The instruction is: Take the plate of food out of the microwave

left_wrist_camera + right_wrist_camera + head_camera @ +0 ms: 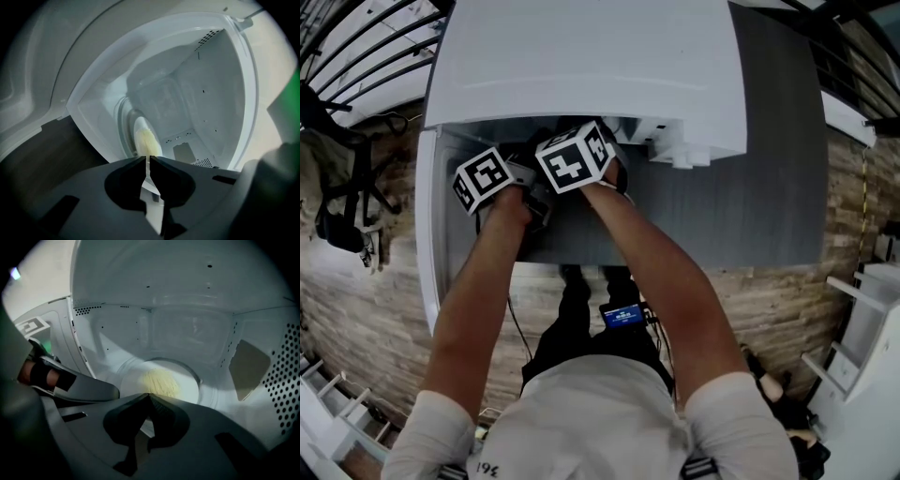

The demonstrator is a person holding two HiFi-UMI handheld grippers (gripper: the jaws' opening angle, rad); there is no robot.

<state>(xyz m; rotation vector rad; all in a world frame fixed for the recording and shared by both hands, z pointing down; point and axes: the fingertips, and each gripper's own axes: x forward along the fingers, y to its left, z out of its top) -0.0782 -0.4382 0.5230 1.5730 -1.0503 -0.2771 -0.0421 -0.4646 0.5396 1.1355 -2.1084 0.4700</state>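
Observation:
A white plate (185, 385) with a heap of pale yellow food (161, 383) lies on the floor of the open white microwave (581, 66). In the left gripper view the plate (140, 126) appears edge-on, with the food (146, 140) on it. My left gripper (149, 158) is shut on the plate's near rim, and a thin white strip of rim runs between its jaws. My right gripper (150, 395) is shut on the near rim beside it. From the head view only the two marker cubes (483, 178) (574, 155) show at the microwave's mouth.
The microwave stands on a dark grey tabletop (759, 206), with its door (427, 234) swung open at the left. Its white cavity walls (187, 329) close in around both grippers. The left gripper's body (79, 387) lies close to the right gripper's left.

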